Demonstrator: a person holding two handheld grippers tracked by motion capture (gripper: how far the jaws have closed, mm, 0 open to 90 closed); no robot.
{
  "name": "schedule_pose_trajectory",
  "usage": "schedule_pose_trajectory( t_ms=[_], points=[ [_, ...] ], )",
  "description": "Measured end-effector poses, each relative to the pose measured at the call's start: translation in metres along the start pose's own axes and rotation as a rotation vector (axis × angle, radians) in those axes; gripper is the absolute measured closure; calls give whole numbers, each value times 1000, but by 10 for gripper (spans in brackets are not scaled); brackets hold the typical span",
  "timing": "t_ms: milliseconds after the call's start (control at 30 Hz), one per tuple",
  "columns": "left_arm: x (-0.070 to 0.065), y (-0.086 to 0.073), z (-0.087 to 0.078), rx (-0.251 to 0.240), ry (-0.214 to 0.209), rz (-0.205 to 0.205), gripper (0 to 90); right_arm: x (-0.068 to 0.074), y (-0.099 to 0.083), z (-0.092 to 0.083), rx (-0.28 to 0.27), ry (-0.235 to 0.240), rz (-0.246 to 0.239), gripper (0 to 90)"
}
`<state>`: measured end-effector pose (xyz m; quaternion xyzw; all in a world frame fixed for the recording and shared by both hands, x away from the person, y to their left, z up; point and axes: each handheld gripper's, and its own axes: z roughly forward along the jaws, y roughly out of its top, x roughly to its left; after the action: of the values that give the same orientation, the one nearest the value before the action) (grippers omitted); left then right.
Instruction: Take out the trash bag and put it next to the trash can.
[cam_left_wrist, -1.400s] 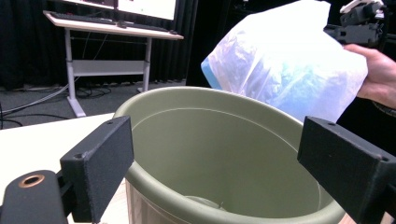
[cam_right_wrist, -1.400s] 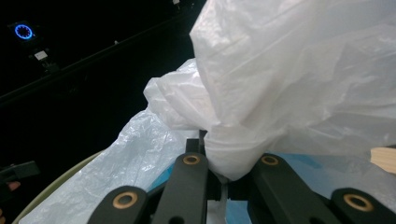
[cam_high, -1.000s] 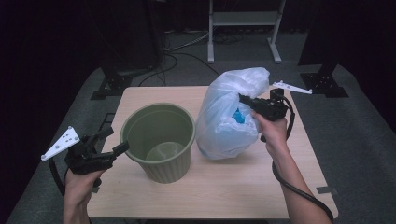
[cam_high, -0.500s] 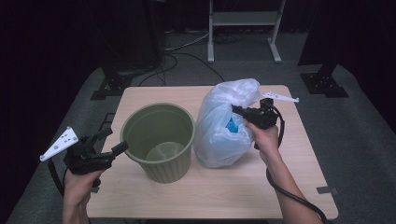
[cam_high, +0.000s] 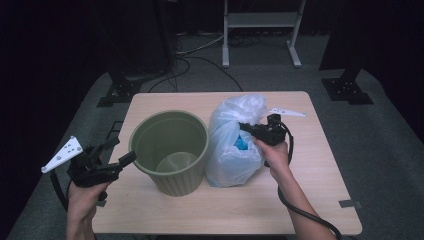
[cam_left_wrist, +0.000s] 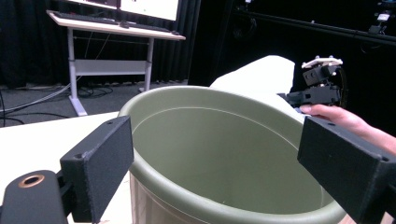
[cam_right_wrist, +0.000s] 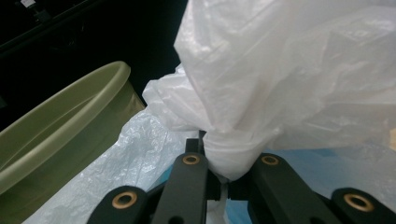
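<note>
High view: right gripper (cam_high: 248, 128), pulled in from the far right since a second ago, now bites the bag (cam_high: 235, 145) at its gathered neck; bag stands on the table (cam_high: 320, 165), touching the bin (cam_high: 170, 150). Probably readying a lift. Left gripper (cam_high: 120, 152) unmoved beside the bin.

Left gripper view: jaws spread wide, straddling the bin's near rim (cam_left_wrist: 224, 154), holding nothing.

Right gripper view: jaws clamped on the twisted bag (cam_right_wrist: 233, 154), bin (cam_right_wrist: 60, 126) just beside.
</note>
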<state>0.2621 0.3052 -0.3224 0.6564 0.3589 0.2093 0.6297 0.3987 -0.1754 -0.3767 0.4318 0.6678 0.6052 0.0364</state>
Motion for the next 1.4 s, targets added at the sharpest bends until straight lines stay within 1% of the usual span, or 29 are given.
schedule_pose_trajectory(
  t_ms=[67, 133, 200, 333, 533, 867, 1067, 1233, 1267, 1300, 1333, 1400],
  points=[
    [0, 0, 0, 0, 0, 1, 94, 0, -2, 1, 4, 3, 3, 869],
    [0, 0, 0, -1, 0, 1, 94, 0, -7, 7, 18, 8, 2, 869],
    [0, 0, 0, -1, 0, 0, 94, 0, -8, 9, 23, 8, 0, 869],
    [0, 0, -1, -1, 2, 0, 94, 0, -16, 19, 49, 14, -2, 869],
    [0, 0, 0, 3, 2, 4, 94, -2, -24, 28, 74, 15, 1, 869],
    [0, 0, -1, 0, 5, 1, 94, -6, -34, 37, 99, 14, 6, 866],
    [0, 0, -2, -1, 8, 1, 94, -8, -37, 38, 104, 14, 7, 863],
    [-1, -1, 0, 5, 2, 3, 94, -9, -38, 38, 109, 14, 7, 854],
    [-1, -1, 0, 4, 3, 3, 94, -9, -38, 37, 110, 15, 7, 845],
    [0, 0, -1, 3, 4, 4, 94, -9, -38, 37, 111, 16, 8, 817],
    [0, 0, -1, 0, 7, 2, 94, -9, -37, 34, 108, 15, 7, 754],
    [0, 0, -2, 0, 9, 1, 94, -8, -35, 30, 96, 18, 3, 669]
  ],
)
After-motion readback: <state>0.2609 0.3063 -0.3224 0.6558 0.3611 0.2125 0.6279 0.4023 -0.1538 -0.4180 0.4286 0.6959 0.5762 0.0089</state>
